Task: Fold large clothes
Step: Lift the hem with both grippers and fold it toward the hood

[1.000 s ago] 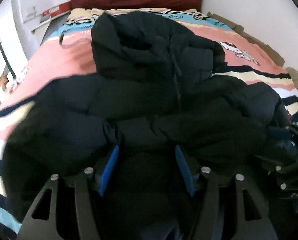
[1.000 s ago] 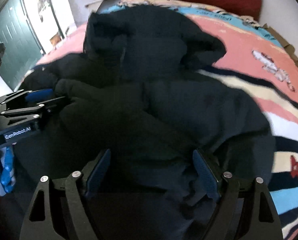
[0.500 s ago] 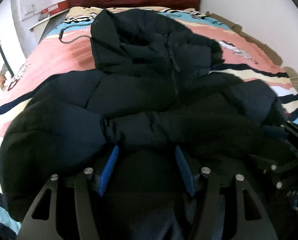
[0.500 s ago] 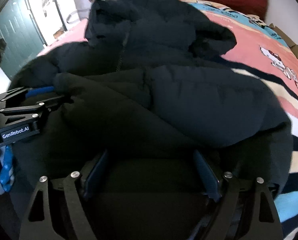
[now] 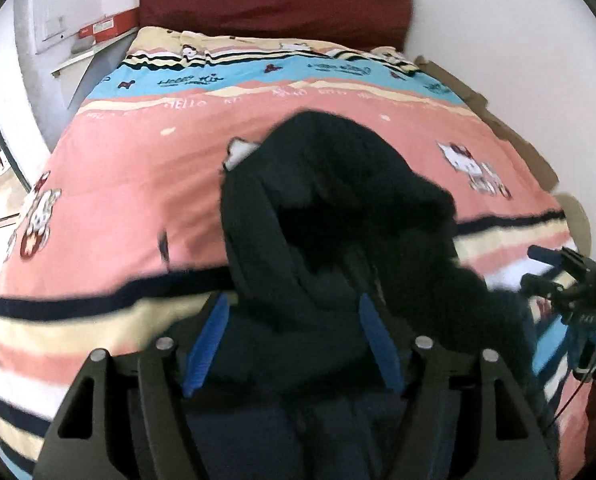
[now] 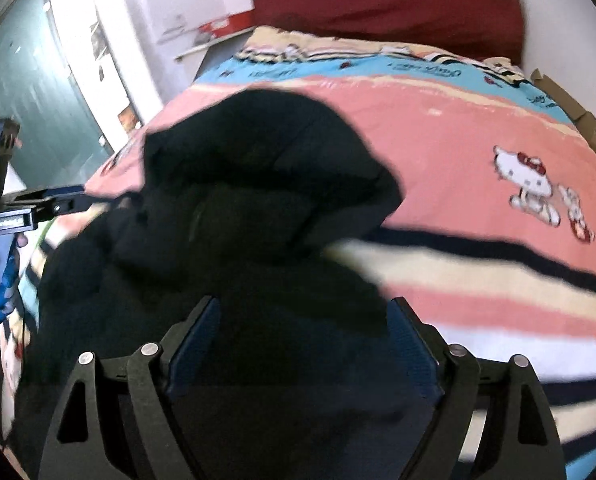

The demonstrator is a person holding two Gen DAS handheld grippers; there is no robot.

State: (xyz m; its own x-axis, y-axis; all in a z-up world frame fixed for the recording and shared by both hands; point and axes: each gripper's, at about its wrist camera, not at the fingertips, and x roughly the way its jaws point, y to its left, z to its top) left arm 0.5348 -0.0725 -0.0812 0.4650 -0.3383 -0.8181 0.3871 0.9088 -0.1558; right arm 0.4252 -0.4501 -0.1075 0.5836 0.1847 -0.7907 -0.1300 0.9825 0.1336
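On the bed (image 5: 109,184) with its pink, striped cartoon cover, the dark padded jacket (image 5: 338,208) lies bunched toward the near edge, hood (image 6: 265,148) raised. The left gripper (image 5: 293,340) has thick jacket fabric bulging between its blue fingers (image 5: 207,336), which have just been opening. The right gripper (image 6: 304,344) is likewise spread wide around a bulky fold; whether either truly clamps it, I cannot tell.
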